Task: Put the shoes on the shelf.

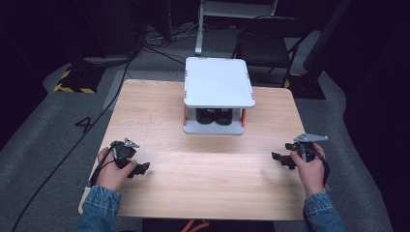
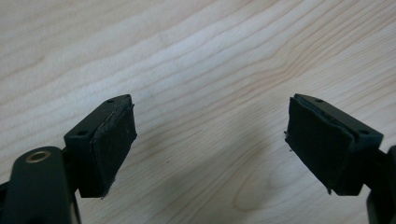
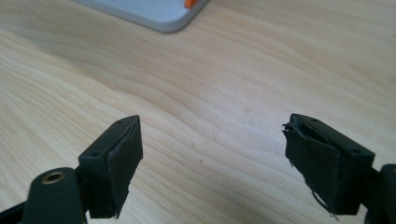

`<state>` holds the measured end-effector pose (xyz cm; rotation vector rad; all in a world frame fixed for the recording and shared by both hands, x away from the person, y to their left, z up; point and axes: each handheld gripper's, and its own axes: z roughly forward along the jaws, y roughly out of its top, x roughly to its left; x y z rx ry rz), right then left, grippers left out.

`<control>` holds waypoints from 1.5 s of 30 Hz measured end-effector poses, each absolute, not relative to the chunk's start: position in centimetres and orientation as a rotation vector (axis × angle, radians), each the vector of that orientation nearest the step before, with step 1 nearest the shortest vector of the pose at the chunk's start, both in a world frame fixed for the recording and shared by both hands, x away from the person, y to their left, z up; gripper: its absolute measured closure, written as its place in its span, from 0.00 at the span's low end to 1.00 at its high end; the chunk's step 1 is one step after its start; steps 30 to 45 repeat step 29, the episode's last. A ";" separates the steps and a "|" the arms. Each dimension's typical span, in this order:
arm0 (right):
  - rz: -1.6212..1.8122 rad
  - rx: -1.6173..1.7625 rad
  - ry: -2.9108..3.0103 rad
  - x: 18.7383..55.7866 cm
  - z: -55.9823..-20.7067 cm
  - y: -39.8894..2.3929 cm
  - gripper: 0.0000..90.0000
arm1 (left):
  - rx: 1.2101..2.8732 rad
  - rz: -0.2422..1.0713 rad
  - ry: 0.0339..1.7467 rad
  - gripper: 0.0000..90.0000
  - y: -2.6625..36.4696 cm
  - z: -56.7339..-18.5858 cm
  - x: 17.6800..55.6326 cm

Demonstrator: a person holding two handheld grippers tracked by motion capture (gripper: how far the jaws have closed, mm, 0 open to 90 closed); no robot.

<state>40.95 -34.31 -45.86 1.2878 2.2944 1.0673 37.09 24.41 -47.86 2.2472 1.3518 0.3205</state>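
Observation:
A small white two-level shelf (image 1: 219, 82) with orange posts stands at the middle back of the wooden table (image 1: 203, 169). A pair of black shoes (image 1: 215, 116) sits on its lower level under the top board. My left gripper (image 1: 141, 167) rests low over the table's front left, held in a hand, its jaws open with only bare wood between them (image 2: 210, 140). My right gripper (image 1: 276, 157) is at the front right, open as well (image 3: 212, 158), pointing left. A corner of the shelf's base (image 3: 154, 11) shows at the top of the right gripper view.
A dark folding chair (image 1: 268, 46) and a white stand's leg (image 1: 199, 29) are behind the table. Cables run across the grey floor (image 1: 48, 130) at the left. Wide bare wood lies between the two grippers.

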 end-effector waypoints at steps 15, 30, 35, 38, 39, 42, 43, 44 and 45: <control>1.000 1.296 2.228 42.2 -50.0 -33.0 0.17 | 2.084 0.484 1.390 0.04 24.5 -50.2 38.7; 0.914 1.330 2.207 43.0 -50.6 -31.7 0.00 | 2.051 0.501 1.389 0.00 24.5 -50.6 39.0; 0.914 1.330 2.207 43.0 -50.6 -31.7 0.00 | 2.051 0.501 1.389 0.00 24.5 -50.6 39.0; 0.914 1.330 2.207 43.0 -50.6 -31.7 0.00 | 2.051 0.501 1.389 0.00 24.5 -50.6 39.0; 0.914 1.330 2.207 43.0 -50.6 -31.7 0.00 | 2.051 0.501 1.389 0.00 24.5 -50.6 39.0; 0.914 1.330 2.207 43.0 -50.6 -31.7 0.00 | 2.051 0.501 1.389 0.00 24.5 -50.6 39.0; 0.914 1.330 2.207 43.0 -50.6 -31.7 0.00 | 2.051 0.501 1.389 0.00 24.5 -50.6 39.0; 0.914 1.330 2.207 43.0 -50.6 -31.7 0.00 | 2.051 0.501 1.389 0.00 24.5 -50.6 39.0; 0.914 1.330 2.207 43.0 -50.6 -31.7 0.00 | 2.051 0.501 1.389 0.00 24.5 -50.6 39.0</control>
